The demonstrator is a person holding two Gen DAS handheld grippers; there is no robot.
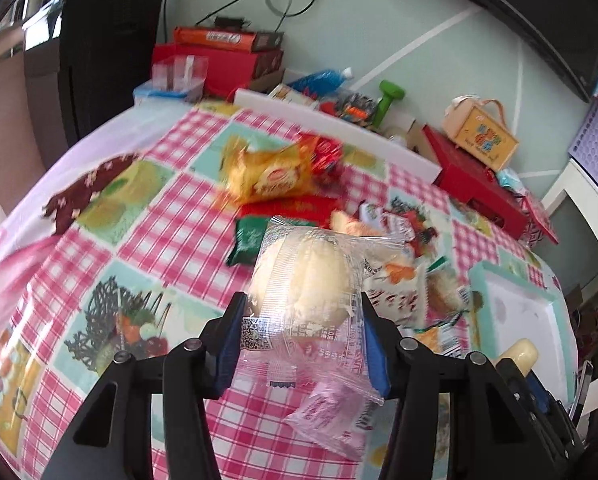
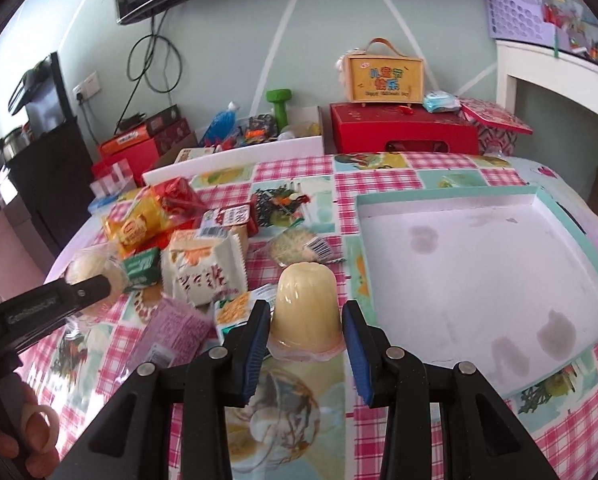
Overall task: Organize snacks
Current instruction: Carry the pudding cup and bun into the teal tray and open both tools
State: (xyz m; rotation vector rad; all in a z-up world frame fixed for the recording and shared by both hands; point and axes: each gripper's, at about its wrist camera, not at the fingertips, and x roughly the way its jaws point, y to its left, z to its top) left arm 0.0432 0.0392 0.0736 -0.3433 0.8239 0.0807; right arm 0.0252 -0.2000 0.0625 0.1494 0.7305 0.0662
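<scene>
My left gripper (image 1: 301, 308) is shut on a clear-wrapped pale bun (image 1: 307, 276) and holds it above the checked tablecloth; the bun also shows at the left of the right wrist view (image 2: 93, 270). My right gripper (image 2: 305, 320) is open, its blue pads (image 2: 257, 344) on either side of an upturned yellow jelly cup (image 2: 307, 308) standing on the table. The cup tip shows in the left wrist view (image 1: 517, 356). A shallow white tray with a teal rim (image 2: 447, 194) lies just right of the cup. A snack pile lies behind: a yellow pack (image 1: 267, 176), a green pack (image 1: 245, 240), a white pack (image 2: 205, 268).
A pink wrapper (image 2: 171, 328) lies left of the right gripper. Red boxes (image 2: 403, 128), a yellow handled box (image 2: 385, 78), a green dumbbell (image 2: 281, 106) and a white board (image 2: 235, 156) line the far table edge by the wall. A black cabinet (image 1: 107, 52) stands far left.
</scene>
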